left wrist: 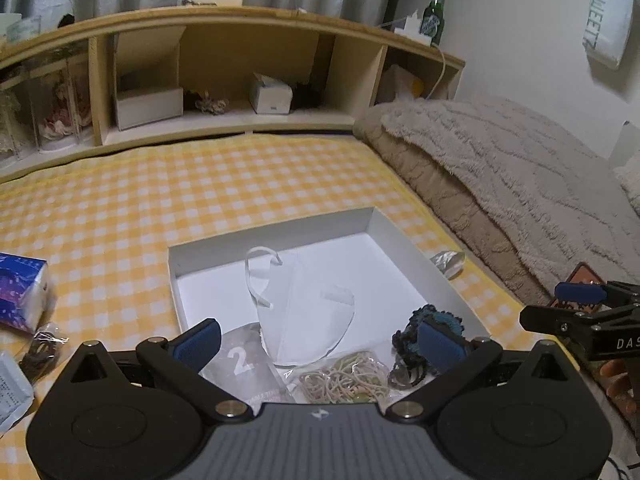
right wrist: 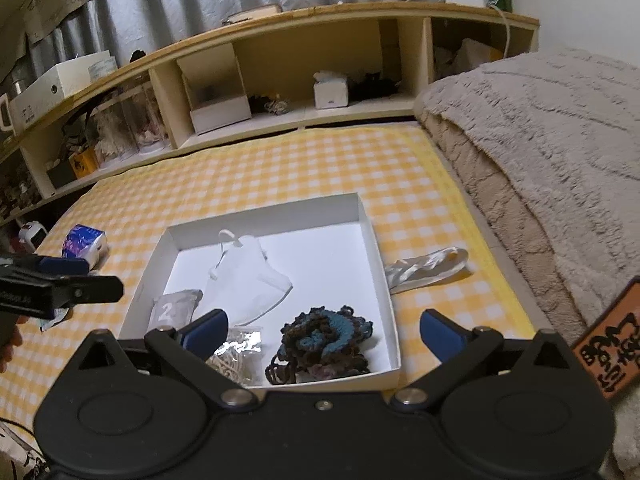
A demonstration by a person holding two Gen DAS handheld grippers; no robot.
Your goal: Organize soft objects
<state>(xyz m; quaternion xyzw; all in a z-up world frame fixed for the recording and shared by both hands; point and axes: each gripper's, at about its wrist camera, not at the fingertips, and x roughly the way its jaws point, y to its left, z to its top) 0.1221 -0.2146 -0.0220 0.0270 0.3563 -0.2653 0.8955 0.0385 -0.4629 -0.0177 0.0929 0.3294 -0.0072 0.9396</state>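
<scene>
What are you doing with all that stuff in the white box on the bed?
A person is tidying soft things into a white box on the yellow checked sheet. Inside it lie a white face mask, a dark crocheted piece, a bag of rubber bands and a grey packet. The left gripper and right gripper both hang open over it, holding nothing. A white pouch still lies outside.

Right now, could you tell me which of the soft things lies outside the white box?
The silvery pouch, on the checked cloth beside the box's right wall. The mask and the crocheted piece both lie inside it.
</scene>
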